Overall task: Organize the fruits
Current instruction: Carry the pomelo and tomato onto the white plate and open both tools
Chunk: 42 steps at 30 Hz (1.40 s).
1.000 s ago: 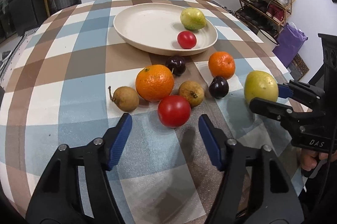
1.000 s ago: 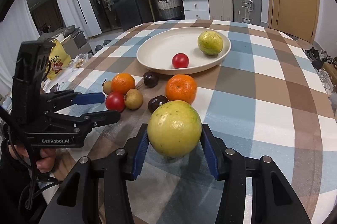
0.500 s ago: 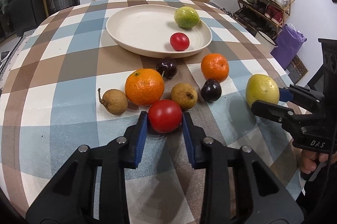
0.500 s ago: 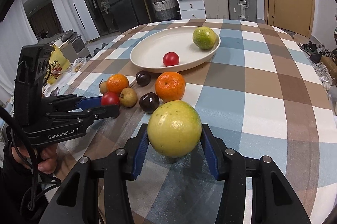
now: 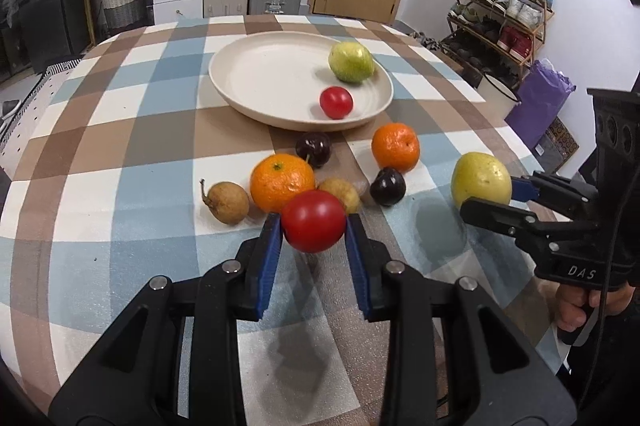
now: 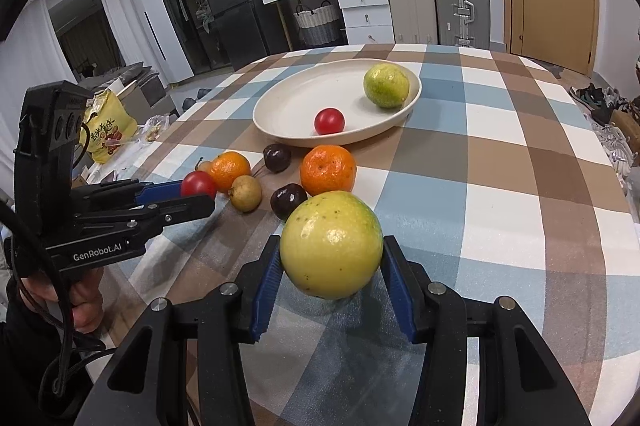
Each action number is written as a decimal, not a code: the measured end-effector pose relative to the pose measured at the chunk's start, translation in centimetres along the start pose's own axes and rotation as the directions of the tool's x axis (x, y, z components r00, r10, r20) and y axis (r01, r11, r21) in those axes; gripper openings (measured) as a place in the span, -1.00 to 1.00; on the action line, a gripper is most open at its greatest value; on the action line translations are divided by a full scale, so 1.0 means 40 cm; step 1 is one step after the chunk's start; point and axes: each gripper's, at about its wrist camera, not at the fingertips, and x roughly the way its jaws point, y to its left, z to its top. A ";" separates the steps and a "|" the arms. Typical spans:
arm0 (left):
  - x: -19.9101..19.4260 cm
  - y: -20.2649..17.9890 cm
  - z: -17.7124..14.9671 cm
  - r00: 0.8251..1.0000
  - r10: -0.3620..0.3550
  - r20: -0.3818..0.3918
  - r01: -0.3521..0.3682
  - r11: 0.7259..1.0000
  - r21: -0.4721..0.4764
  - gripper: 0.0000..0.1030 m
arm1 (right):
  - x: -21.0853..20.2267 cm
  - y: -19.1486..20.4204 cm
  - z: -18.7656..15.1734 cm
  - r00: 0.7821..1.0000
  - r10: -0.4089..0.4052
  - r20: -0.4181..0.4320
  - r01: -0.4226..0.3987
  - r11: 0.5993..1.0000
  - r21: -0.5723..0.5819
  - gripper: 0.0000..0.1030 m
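A round red tomato is pinched in the jaws of the left gripper, and a large yellow-green guava in those of the right gripper, both above the checked counter. Carrying appears under way; release over the cream plate is called for next.

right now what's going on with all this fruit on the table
A person is sorting fruit onto the cream plate with a handheld gripper in each hand. The left gripper has its jaws shut on a red tomato, and the right gripper is clamped on a yellow-green fruit; both look raised off the checked tablecloth. The plate already holds a green fruit and a small tomato. Two oranges, two dark plums and two small brown fruits sit on the cloth.
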 end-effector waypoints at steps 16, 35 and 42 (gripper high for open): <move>-0.027 0.037 0.127 0.997 0.004 0.076 -0.002 1.000 -0.028 -0.43 | 0.002 0.004 0.106 0.998 0.038 0.058 -0.037 0.999 -0.008 -0.04; 0.049 0.082 0.257 0.996 0.033 0.082 -0.031 0.999 -0.034 -0.43 | 0.083 -0.030 0.240 0.997 0.035 0.066 -0.035 0.999 -0.013 -0.04; 0.103 0.092 0.291 0.997 0.044 0.065 -0.042 0.999 -0.030 -0.43 | 0.136 -0.058 0.273 0.999 0.019 0.037 -0.019 1.000 0.006 -0.04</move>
